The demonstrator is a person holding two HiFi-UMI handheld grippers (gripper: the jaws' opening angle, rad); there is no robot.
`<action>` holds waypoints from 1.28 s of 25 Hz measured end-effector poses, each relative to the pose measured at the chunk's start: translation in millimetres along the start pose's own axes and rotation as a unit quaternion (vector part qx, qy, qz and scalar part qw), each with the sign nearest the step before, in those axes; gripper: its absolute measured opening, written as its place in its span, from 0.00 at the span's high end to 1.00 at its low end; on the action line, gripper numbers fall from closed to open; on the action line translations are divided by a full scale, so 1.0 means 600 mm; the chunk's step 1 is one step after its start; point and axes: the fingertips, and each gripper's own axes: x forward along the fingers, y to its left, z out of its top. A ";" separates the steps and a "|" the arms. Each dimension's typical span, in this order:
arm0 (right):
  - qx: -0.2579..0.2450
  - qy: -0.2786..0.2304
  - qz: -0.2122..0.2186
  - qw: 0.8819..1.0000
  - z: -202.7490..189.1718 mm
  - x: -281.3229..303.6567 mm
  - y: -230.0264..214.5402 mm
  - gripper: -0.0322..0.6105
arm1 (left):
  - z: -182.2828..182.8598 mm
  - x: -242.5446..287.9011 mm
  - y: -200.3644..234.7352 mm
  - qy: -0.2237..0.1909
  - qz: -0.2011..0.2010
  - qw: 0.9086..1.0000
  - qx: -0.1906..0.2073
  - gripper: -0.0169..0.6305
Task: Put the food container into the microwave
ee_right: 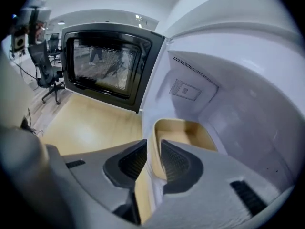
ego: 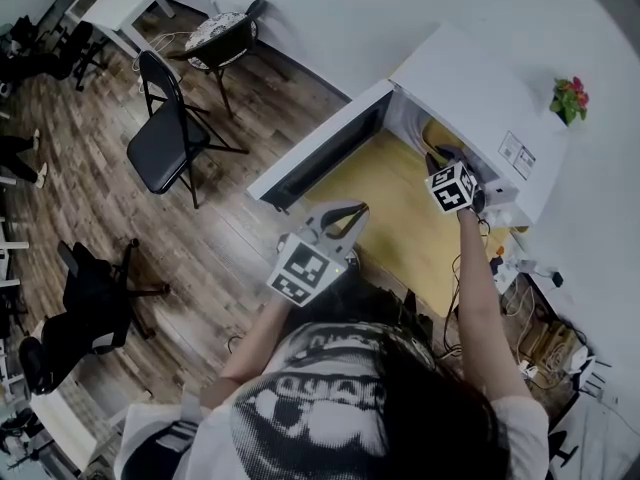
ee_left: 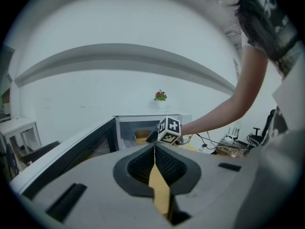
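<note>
The white microwave (ego: 470, 83) stands with its door (ego: 320, 150) swung wide to the left. Inside on its floor sits the tan food container (ee_right: 183, 133), also seen in the head view as a yellowish container (ego: 437, 136) and in the left gripper view as the container (ee_left: 141, 136). My right gripper (ee_right: 151, 149) reaches into the cavity; the container's near rim stands between its jaws, and the pads stand slightly off it. In the head view the right gripper (ego: 443, 156) is at the microwave's mouth. My left gripper (ego: 360, 210) hangs over the wooden table (ego: 400, 218), shut and empty.
A small potted flower (ego: 570, 98) stands on the microwave's far end. Cables and plugs (ego: 520, 268) lie at the table's right edge. A black folding chair (ego: 165, 133) and other chairs stand on the wood floor to the left.
</note>
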 end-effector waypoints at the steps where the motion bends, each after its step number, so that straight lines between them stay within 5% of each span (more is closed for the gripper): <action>1: 0.003 -0.006 -0.002 1.000 0.005 -0.008 0.003 0.81 | 0.000 -0.003 -0.001 0.000 -0.001 1.000 0.000 0.96; 11: 0.069 -0.082 0.007 0.994 0.044 -0.108 0.085 0.79 | -0.010 -0.037 -0.019 -0.008 -0.006 1.000 0.005 0.96; 32: 0.213 -0.177 0.034 0.960 0.061 -0.363 0.381 0.80 | -0.079 -0.218 -0.144 -0.003 -0.049 0.999 0.018 0.96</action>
